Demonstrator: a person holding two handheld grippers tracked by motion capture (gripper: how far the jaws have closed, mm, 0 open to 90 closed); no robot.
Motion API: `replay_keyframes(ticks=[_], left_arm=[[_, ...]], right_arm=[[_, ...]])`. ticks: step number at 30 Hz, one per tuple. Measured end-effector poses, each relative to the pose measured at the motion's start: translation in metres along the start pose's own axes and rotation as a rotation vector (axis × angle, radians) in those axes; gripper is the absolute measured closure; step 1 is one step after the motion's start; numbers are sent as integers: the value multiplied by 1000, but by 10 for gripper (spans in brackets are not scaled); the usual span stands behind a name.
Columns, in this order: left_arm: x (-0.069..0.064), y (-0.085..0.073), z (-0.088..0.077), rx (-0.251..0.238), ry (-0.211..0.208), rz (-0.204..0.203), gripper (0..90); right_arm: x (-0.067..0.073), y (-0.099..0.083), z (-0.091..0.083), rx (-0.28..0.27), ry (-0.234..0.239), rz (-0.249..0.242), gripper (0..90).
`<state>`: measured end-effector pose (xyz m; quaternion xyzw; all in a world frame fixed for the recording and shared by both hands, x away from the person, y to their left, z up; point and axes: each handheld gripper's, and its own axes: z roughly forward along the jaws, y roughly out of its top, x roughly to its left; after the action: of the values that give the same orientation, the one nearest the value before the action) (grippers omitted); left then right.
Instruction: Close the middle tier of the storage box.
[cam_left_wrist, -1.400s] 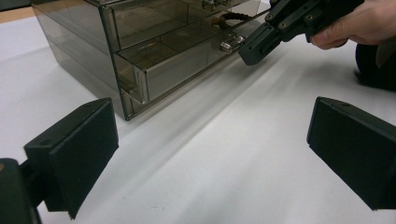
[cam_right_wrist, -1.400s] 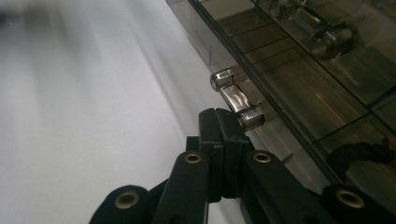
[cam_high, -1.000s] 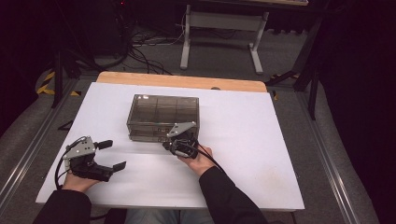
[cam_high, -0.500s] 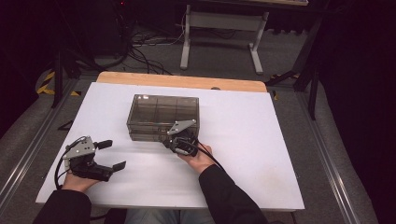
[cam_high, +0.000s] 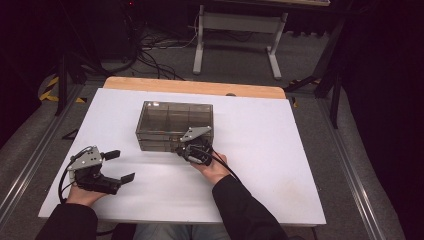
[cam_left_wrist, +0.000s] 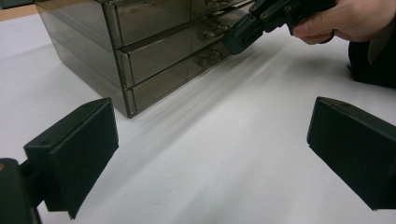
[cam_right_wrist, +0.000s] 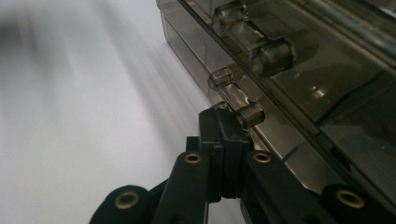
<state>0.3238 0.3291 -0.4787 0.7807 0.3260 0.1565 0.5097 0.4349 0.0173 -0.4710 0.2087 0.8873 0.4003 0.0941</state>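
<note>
Right gripper (cam_right_wrist: 223, 122) was clenched against the clear drawer handle (cam_right_wrist: 236, 100); the rigid, slick plastic drawer cabinet (cam_high: 174, 125) probably slides; grasp the handle.

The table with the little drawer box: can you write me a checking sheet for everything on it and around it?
Surface: white table top, wooden strip along its far edge.
Job's things: smoky see-through drawer box, drawers stacked in rows with clear handles; all look pushed in.
Clutter: nothing seen.
Grippers: right tool has its jaws shut, tips right at a drawer handle; whether they touch it cannot be told. Left tool is open, apart from the box, holding nothing.
Cables: a black cable trails from each tool; more lie on the floor behind the table.
Surroundings: grey floor, a metal stand beyond the table, dark room.
</note>
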Motion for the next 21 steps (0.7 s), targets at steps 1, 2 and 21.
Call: replay_keyframes(ticks=[1, 2, 21], left_arm=[[0, 0, 0, 0, -5, -10, 27], [0, 0, 1, 1, -2, -4, 27], [1, 0, 2, -9, -8, -2, 27]], right_arm=[[0, 0, 0, -2, -4, 3, 900], [-1, 0, 0, -8, -8, 8, 900], [1, -1, -19, -10, 103, 71, 692]])
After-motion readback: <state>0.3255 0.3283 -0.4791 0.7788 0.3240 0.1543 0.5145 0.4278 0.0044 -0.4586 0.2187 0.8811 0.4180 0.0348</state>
